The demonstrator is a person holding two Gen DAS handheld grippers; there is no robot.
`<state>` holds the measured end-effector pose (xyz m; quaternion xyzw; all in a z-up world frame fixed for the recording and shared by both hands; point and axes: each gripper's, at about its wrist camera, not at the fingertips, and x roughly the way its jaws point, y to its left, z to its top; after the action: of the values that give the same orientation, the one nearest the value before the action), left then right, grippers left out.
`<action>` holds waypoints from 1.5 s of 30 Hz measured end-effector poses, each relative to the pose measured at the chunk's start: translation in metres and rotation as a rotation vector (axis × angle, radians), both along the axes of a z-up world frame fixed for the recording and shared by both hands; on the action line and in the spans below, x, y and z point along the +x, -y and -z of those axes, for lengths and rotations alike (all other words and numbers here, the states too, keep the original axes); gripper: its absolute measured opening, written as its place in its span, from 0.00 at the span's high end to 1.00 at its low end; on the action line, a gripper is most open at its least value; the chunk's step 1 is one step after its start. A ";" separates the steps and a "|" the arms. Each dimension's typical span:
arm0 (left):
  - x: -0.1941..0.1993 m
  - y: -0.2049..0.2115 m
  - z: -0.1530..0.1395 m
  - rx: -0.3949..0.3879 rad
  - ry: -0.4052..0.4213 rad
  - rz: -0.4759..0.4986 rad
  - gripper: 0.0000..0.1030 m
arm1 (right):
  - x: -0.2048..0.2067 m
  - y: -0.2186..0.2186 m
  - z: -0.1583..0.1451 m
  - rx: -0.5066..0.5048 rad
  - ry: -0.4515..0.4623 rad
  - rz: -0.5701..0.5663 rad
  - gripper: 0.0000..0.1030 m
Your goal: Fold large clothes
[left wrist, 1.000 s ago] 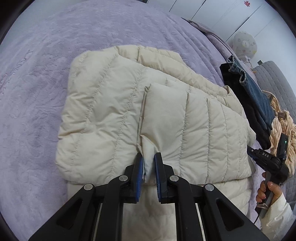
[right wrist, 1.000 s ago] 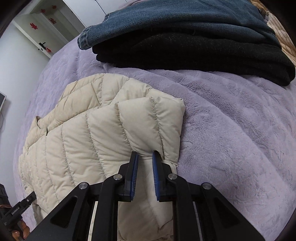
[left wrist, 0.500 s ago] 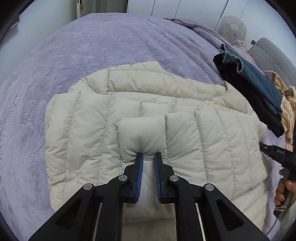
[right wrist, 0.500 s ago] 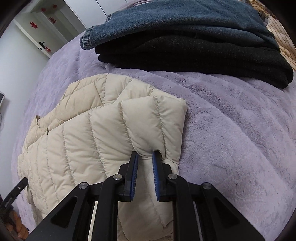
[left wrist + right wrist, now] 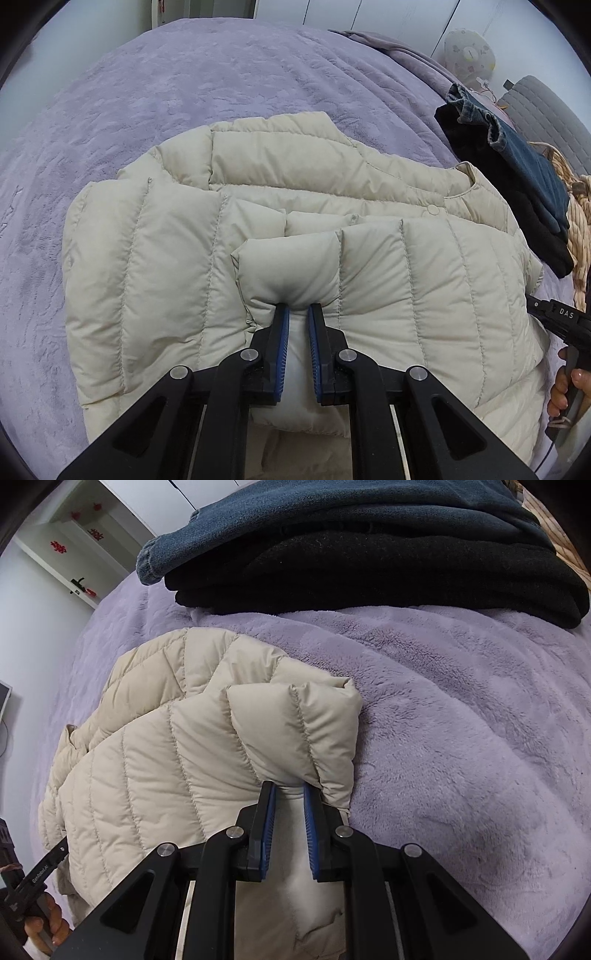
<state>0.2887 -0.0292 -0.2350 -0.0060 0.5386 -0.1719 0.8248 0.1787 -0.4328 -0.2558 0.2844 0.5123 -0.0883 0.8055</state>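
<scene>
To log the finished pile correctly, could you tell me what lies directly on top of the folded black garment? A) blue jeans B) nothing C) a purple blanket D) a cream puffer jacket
A: in the right wrist view the blue jeans lie folded on the black garment, while the cream puffer jacket lies apart on the purple blanket.

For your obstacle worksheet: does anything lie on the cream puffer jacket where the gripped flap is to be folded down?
Nothing visible does. Both the left gripper and right gripper pinch the cream puffer jacket; the folded clothes pile sits apart from it.
</scene>
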 end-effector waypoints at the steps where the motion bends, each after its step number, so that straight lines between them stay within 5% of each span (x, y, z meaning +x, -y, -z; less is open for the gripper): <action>1: -0.001 0.000 -0.002 0.004 0.002 0.000 0.86 | 0.000 -0.001 -0.002 -0.005 -0.003 -0.003 0.85; 14: -0.026 -0.038 -0.044 0.044 0.021 -0.058 0.86 | -0.008 -0.008 -0.042 -0.002 0.018 -0.028 0.81; 16: -0.033 -0.045 -0.046 0.052 0.009 -0.067 0.86 | -0.014 -0.010 -0.048 0.011 0.023 -0.033 0.76; 18: -0.041 -0.050 -0.047 0.056 -0.003 -0.075 0.86 | -0.021 -0.015 -0.054 0.025 0.028 -0.038 0.50; 19: -0.046 -0.053 -0.047 0.057 -0.008 -0.079 0.86 | -0.026 -0.017 -0.056 0.027 0.031 -0.041 0.46; 27: -0.082 -0.062 -0.054 0.089 -0.043 -0.089 0.85 | -0.061 -0.043 -0.069 0.082 -0.001 -0.078 0.44; 29: -0.090 -0.064 -0.057 0.106 -0.047 -0.088 0.74 | -0.070 -0.049 -0.073 0.093 -0.004 -0.085 0.40; 31: -0.100 -0.069 -0.062 0.113 -0.042 -0.107 0.09 | -0.078 -0.056 -0.077 0.103 -0.007 -0.095 0.38; 37: -0.123 -0.075 -0.081 0.100 -0.030 -0.101 0.07 | -0.103 -0.076 -0.091 0.122 -0.020 -0.120 0.37; 45: -0.154 -0.079 -0.091 0.131 -0.063 -0.081 0.07 | -0.134 -0.095 -0.112 0.118 -0.028 -0.135 0.22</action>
<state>0.1349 0.0502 -0.1439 0.0209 0.5737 -0.1023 0.8124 0.0452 -0.3377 -0.1440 0.2950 0.5458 -0.0072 0.7843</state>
